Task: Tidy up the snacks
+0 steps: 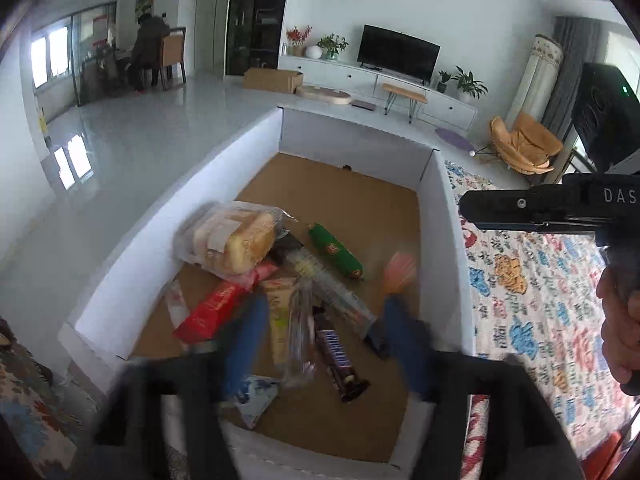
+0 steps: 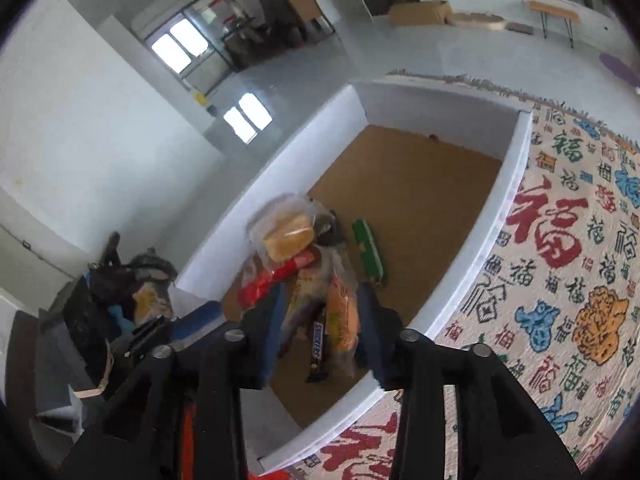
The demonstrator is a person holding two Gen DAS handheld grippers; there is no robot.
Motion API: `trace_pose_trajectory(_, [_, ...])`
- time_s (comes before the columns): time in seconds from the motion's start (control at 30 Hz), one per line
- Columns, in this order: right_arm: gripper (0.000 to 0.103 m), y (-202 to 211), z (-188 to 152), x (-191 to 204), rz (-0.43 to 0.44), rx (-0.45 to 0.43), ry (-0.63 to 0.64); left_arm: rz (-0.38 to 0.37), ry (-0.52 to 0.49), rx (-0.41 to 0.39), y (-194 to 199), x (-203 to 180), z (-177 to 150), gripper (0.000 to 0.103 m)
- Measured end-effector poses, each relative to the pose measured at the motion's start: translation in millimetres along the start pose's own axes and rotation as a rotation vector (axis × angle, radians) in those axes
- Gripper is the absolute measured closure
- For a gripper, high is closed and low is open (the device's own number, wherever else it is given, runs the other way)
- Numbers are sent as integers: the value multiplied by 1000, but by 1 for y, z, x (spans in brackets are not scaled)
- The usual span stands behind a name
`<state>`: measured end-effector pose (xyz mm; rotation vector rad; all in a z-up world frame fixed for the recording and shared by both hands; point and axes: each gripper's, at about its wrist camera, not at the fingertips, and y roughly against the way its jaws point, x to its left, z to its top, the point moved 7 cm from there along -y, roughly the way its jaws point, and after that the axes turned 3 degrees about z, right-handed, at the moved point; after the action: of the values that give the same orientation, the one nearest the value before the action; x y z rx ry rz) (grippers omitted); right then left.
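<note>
A white-walled box (image 1: 224,160) with a brown floor holds a heap of snacks: bread in a clear bag (image 1: 236,248), a green packet (image 1: 336,250), a red packet (image 1: 212,312) and a Snickers bar (image 1: 340,360). My left gripper (image 1: 324,344) hangs above the heap, open wide, with nothing pressed between its blue fingers. A blurred orange packet (image 1: 400,276) is by its right fingertip. The right wrist view shows my right gripper (image 2: 322,320) open over the box's near corner. An orange packet (image 2: 342,316) shows blurred between its fingers, above the Snickers bar (image 2: 318,346), and no pad presses on it.
The box stands on a cloth printed with coloured characters (image 1: 540,300). The right gripper's black body (image 1: 560,204) and a hand (image 1: 620,320) are over that cloth. Beyond lie grey floor, a TV cabinet (image 1: 400,80), an orange chair (image 1: 524,144) and a seated person (image 1: 148,52).
</note>
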<state>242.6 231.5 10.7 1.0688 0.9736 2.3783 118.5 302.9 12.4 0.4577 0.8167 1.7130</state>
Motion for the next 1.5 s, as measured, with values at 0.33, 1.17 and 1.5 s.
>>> trace_pose_trajectory(0.33, [27, 63, -15, 55, -258, -334, 303, 101, 20, -152, 36, 2, 10, 3])
trace_pose_trajectory(1.17, [13, 24, -38, 54, -371, -272, 259, 281, 93, -87, 39, 51, 16, 0])
trace_pose_trajectory(1.5, [13, 6, -49, 48, -415, -166, 184, 292, 85, -95, 41, 53, 9, 0])
